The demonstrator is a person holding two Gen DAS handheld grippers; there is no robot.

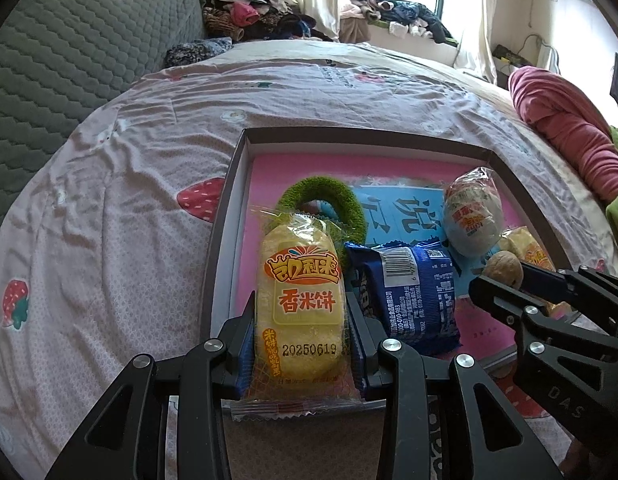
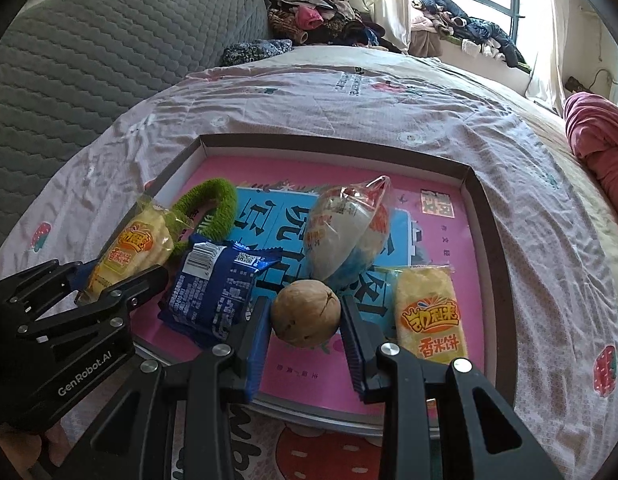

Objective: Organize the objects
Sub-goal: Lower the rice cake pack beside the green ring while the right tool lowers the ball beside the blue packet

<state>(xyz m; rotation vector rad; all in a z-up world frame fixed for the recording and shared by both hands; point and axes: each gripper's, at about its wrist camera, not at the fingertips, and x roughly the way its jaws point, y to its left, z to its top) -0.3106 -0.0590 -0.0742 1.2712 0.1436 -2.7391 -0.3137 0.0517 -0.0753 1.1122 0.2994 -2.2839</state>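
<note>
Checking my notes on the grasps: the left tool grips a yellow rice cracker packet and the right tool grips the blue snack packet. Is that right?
Half right. The left tool does grip a rice cracker packet, but the right wrist view shows the right tool around the walnut; the blue packet lies loose beside it.

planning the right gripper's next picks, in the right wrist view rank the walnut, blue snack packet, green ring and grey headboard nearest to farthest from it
1. walnut, between the right gripper fingers.
2. blue snack packet, just left, in the tray.
3. green ring, farther back on the left.
4. grey headboard, beyond the bed, far left.
</note>
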